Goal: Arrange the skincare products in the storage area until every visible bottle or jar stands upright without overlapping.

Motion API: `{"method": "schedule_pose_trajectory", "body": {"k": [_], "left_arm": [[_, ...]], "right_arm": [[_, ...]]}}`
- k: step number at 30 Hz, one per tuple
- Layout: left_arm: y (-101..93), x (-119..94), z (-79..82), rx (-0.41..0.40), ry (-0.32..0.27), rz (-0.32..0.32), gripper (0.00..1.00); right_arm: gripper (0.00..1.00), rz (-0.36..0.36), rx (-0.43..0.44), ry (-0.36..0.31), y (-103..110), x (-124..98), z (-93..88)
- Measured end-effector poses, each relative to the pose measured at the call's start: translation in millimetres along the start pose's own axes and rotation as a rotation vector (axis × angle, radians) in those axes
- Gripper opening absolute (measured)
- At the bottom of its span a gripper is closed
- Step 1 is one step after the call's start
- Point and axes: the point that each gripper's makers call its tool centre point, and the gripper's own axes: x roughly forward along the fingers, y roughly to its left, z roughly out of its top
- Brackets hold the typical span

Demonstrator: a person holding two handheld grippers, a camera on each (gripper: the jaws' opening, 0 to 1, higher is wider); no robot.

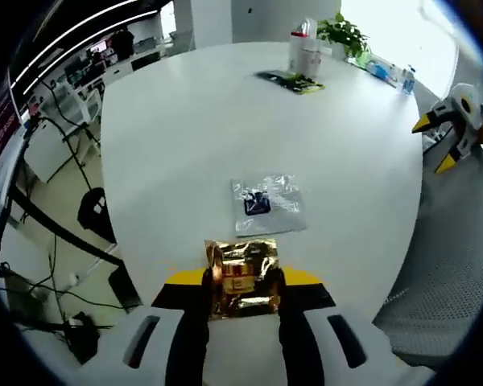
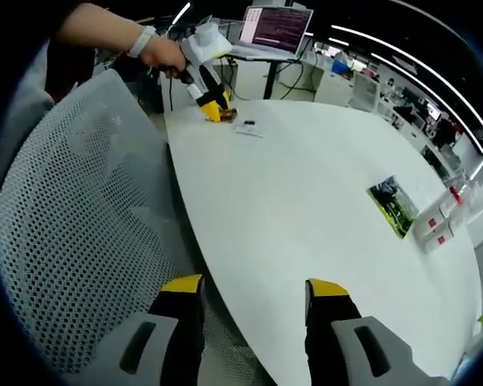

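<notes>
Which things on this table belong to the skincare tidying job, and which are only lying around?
Belong to the job:
- gold foil sachet, clamped in the left gripper
- clear sachet on the white table
- green packet
- clear bottles

Just lying about:
- mesh chair
- laptop
- potted plant
- right gripper, open and idle

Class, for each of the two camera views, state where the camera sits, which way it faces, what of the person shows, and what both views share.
Left gripper view: rides on the left tongs, looking across the white round table; its jaws are shut on a crinkled gold foil sachet.
Right gripper view: rides on the right tongs, open at the table edge beside a white mesh chair; the person's hand shows.
Shared: the table, gold sachet, clear plastic sachet, green-black flat packet, each other's tongs.
</notes>
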Motion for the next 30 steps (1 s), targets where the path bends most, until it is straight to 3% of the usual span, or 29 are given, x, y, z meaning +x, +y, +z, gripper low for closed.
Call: {"method": "schedule_pose_trajectory", "body": {"k": [11,13,15,17,22,24,25,27,30], "left_arm": [[-5.6,-1.5,-2.1,-0.035,-0.037,0.021,0.28],[-11.3,-1.5,-2.1,-0.031,-0.047,0.009,0.22],[-16.1,-1.1,-1.6,0.026,-0.055,-0.013,0.01],[-11.0,-4.2,-2.7,-0.049,-0.065,0.033,0.01],[-14.6,-3.1,-4.6,-0.051,-0.058,0.026,0.01],[-15.1,-4.0,-6.3,-0.072,-0.027,0.043,0.01],[-18.1,-6.7,-9.9,-0.126,0.001,0.046,0.01],[-22.3,-14.8,8.4,-0.171,-0.091,0.049,0.01],[-31.9,-29.7,27.8,-0.228,-0.164,0.052,0.01]], "right_arm": [[0.45,-0.003,-0.006,0.01,0.3,0.6,-1.2],[0.45,-0.004,-0.007,0.011,0.0,0.6,-1.2],[0.45,-0.006,-0.009,0.011,-0.3,0.7,-1.4],[0.45,-0.009,-0.009,0.009,-0.8,0.6,-1.0],[0.45,-0.01,-0.016,0.009,-0.9,1.0,-1.3],[0.45,-0.008,-0.016,0.009,-0.2,1.1,-1.4],[0.45,-0.007,-0.016,0.011,0.4,1.3,-2.1],[0.45,-0.005,-0.017,0.01,1.3,1.1,-2.0],[0.45,-0.006,-0.014,0.009,1.5,0.8,-1.6]]}}
